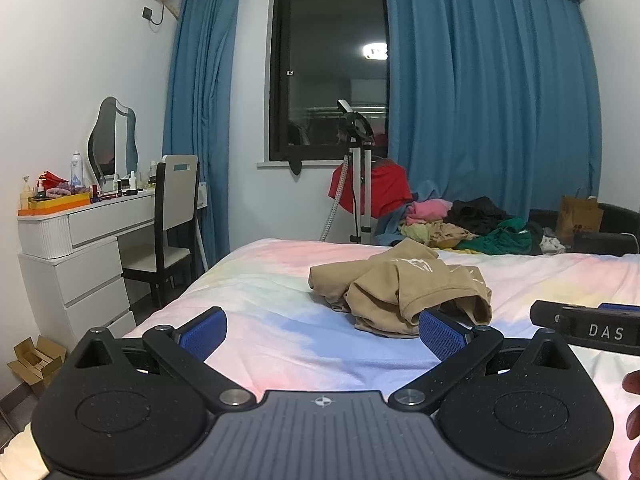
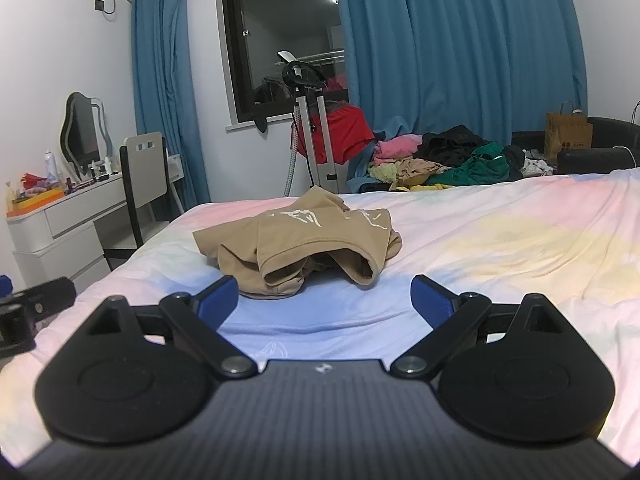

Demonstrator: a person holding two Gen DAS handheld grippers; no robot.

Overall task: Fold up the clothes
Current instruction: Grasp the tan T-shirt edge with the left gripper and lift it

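A tan shirt with a white print (image 1: pixel 396 286) (image 2: pixel 304 246) lies crumpled in a heap on the pastel bed sheet (image 1: pixel 272 276) (image 2: pixel 500 240). My left gripper (image 1: pixel 322 334) hovers open just short of the heap, with nothing between its blue pads (image 1: pixel 202 334). My right gripper (image 2: pixel 324 300) is open too, a little nearer than the shirt's front edge, and empty. The right gripper's body shows at the right edge of the left wrist view, and the left one at the left edge of the right wrist view.
A pile of mixed clothes (image 1: pixel 460 226) (image 2: pixel 440 160) lies at the bed's far side below blue curtains (image 1: pixel 492 92). A garment steamer stand (image 1: pixel 358 172) with a red garment stands by the window. A white dresser (image 1: pixel 76 240) and a chair (image 1: pixel 172 216) stand left of the bed.
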